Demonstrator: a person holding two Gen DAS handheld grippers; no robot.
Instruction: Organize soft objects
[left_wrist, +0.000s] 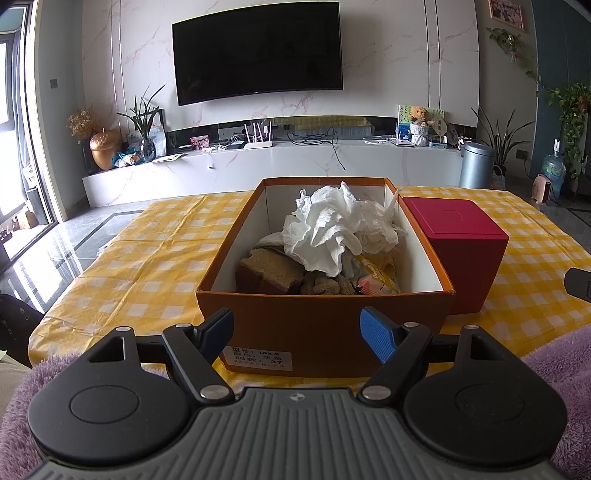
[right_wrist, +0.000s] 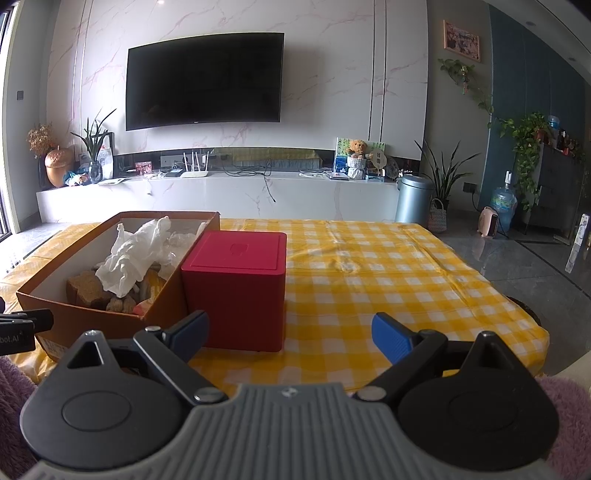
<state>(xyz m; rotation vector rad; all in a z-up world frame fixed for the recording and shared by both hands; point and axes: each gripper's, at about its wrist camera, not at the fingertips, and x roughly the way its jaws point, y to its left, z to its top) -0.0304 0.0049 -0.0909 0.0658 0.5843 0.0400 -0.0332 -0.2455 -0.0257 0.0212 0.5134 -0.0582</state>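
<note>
Both grippers look alike — black linkage arms, silver screws, ribbed grey body, blue-padded jaws — flanked by seemingly fuzzy lilac sleeves (left_wrist: 554, 369).

Orange box (left_wrist: 317, 325), yellow-checked tablecloth (left_wrist: 155, 258)

Crumpled white tissue (left_wrist: 325, 229) (topmost), brown sponges (left_wrist: 271, 273), in orange box (left_wrist: 321, 325)

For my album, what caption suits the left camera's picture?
Open left gripper faces an orange box of crumpled tissue, beside a red container.
</note>
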